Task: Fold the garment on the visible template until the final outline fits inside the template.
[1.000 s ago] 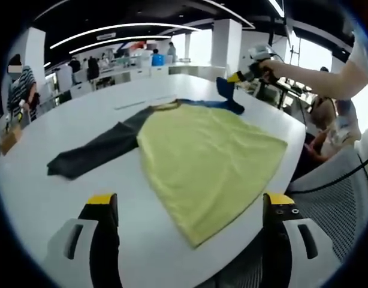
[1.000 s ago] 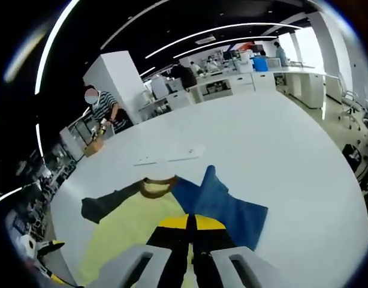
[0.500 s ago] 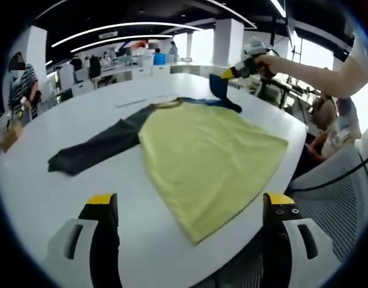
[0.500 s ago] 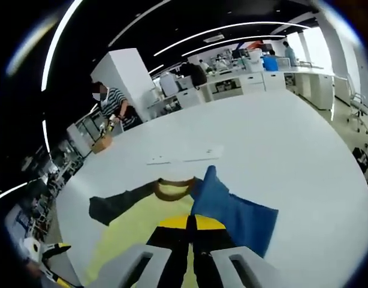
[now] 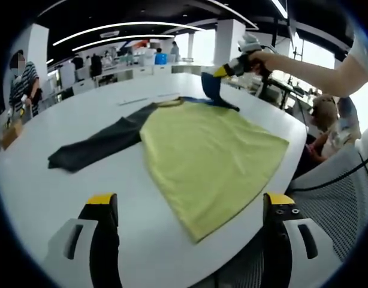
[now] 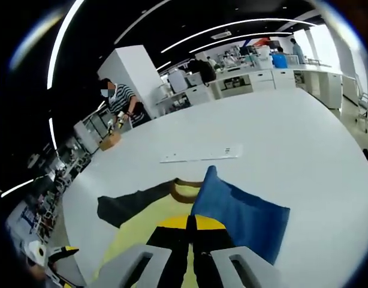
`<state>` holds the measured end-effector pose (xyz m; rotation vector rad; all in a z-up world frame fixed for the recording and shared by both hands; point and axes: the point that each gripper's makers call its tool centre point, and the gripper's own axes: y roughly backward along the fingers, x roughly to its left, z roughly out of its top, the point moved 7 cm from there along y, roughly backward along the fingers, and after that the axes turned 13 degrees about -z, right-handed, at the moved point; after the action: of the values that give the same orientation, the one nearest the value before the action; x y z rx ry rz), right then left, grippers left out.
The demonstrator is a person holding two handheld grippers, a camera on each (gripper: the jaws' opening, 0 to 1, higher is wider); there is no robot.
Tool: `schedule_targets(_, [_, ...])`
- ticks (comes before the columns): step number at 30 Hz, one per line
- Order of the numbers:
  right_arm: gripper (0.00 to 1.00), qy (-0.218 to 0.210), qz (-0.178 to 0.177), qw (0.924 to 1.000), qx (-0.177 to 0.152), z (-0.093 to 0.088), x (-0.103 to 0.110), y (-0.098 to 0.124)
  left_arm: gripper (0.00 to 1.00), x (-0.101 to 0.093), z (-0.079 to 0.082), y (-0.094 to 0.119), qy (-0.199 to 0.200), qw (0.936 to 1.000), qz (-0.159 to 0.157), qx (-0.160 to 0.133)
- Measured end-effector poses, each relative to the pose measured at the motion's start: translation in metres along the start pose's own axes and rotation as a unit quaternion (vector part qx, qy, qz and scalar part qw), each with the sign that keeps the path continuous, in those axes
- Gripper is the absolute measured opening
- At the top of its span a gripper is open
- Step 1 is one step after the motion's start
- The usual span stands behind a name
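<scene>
A long-sleeved shirt lies flat on the white table (image 5: 64,198). Its yellow body (image 5: 211,159) faces me, and its dark grey sleeve (image 5: 97,147) stretches out to the left. At the far end my right gripper (image 5: 223,72) is shut on the blue sleeve (image 5: 213,87) and holds its tip up off the table. In the right gripper view the shut gripper (image 6: 191,223) pinches the blue sleeve (image 6: 244,210), which rises beside the brown collar (image 6: 184,192). My left gripper (image 5: 190,201) hangs open over the near table edge, short of the hem and holding nothing.
A thin white strip (image 6: 202,156) lies on the table beyond the collar. A person in a striped shirt (image 6: 121,102) stands by a cardboard box (image 6: 110,141) at the far edge. A mesh chair (image 5: 334,198) stands right of the table. Desks and people fill the background.
The right gripper has carried the blue sleeve tip higher and toward the collar, leftward in the left gripper view. The left gripper has stayed open in place.
</scene>
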<state>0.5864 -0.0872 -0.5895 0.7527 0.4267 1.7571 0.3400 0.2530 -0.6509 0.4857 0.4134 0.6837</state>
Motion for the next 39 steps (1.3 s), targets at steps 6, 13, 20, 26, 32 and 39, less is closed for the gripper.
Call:
schedule_targets(6, [0.00, 0.010, 0.012, 0.9999, 0.001, 0.003, 0.017, -0.007, 0.97, 0.001, -0.002, 0.000, 0.003, 1.0000, 0.000, 0.002])
schedule_targets(13, [0.00, 0.018, 0.024, 0.9995, 0.004, 0.006, 0.034, -0.012, 0.97, 0.002, -0.003, 0.001, 0.004, 1.0000, 0.001, 0.001])
schedule_targets(20, [0.00, 0.033, 0.038, 0.9987, 0.008, 0.008, 0.054, -0.018, 0.97, 0.002, -0.005, 0.002, 0.007, 1.0000, 0.002, 0.002])
schedule_targets(26, [0.00, 0.047, 0.047, 0.9977, 0.014, 0.005, 0.068, -0.024, 0.97, 0.002, -0.009, 0.004, 0.011, 0.9999, 0.005, 0.002])
schedule_targets(32, [0.00, 0.069, 0.047, 0.9962, 0.025, -0.003, 0.079, -0.032, 0.97, 0.002, -0.011, 0.004, 0.014, 0.9999, 0.006, 0.002])
schedule_targets(39, [0.00, 0.107, 0.047, 0.9923, 0.043, -0.019, 0.091, -0.041, 0.96, 0.002, -0.012, 0.004, 0.017, 0.9998, 0.004, 0.003])
